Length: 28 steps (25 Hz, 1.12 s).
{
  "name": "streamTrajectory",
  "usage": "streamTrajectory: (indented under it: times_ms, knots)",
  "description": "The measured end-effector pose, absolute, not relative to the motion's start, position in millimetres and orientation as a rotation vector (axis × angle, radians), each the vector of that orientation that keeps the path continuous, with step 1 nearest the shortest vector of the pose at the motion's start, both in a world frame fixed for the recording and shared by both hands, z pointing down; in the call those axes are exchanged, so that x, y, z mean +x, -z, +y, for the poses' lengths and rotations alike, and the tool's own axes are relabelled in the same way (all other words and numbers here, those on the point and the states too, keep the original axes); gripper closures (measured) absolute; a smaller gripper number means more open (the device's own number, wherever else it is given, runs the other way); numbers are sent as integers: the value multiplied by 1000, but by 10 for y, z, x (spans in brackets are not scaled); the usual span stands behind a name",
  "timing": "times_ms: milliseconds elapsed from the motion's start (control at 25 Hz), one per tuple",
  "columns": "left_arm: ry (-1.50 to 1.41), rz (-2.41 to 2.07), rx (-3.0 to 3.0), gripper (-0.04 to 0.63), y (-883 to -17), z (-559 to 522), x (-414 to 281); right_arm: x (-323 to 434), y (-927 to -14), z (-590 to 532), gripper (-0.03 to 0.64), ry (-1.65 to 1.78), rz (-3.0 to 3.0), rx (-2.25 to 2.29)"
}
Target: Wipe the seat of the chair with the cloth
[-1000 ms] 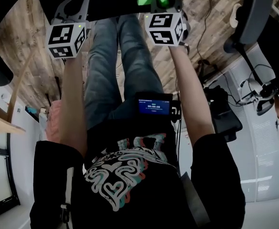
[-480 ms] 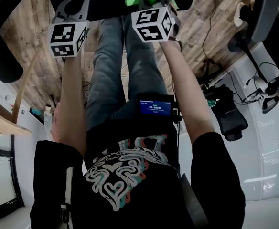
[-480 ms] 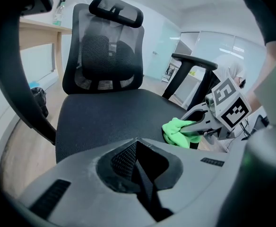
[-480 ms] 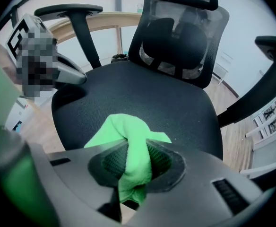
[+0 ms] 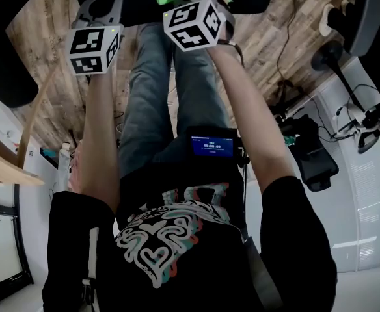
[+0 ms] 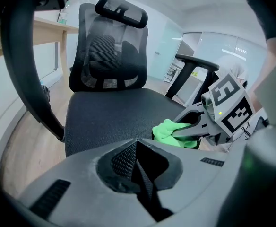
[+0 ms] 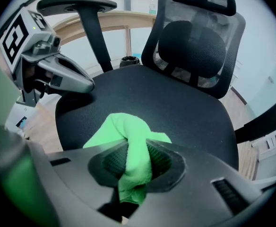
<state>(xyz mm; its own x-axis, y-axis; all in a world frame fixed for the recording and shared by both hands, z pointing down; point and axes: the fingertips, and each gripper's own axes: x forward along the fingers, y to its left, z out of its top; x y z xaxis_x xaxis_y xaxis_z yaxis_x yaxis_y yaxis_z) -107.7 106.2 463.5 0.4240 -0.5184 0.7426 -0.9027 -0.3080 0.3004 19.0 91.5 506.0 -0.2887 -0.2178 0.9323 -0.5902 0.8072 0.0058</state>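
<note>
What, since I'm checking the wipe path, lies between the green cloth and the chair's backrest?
Only bare black seat fabric: the right gripper view shows nothing else between the cloth and the backrest.

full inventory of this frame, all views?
black mesh office chair with headrest: one, black, ahead of both grippers
bright green cloth: one, green, at the seat's front
second office chair: one, black, at the person's right
plank floor: brown wood, under the chairs
wooden desk: one, light wood, behind the chair
small screen device: one, black with blue display, at the person's waist
left gripper: grey, jaws together, empty
right gripper: grey, clamped on the cloth
</note>
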Motion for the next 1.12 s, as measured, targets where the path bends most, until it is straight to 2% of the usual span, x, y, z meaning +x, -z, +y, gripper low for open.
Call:
streamTrajectory:
  times_ms: [400,1120]
  knots:
    - [-662,-1217,1956,594,-4629,1061,-1085,-339,-5045,1061,534,-426,-1943,502]
    - [-702,-1229,1968,594,-4657,1136,-1105,-515,-5069,1093,534,-372,-2027,440]
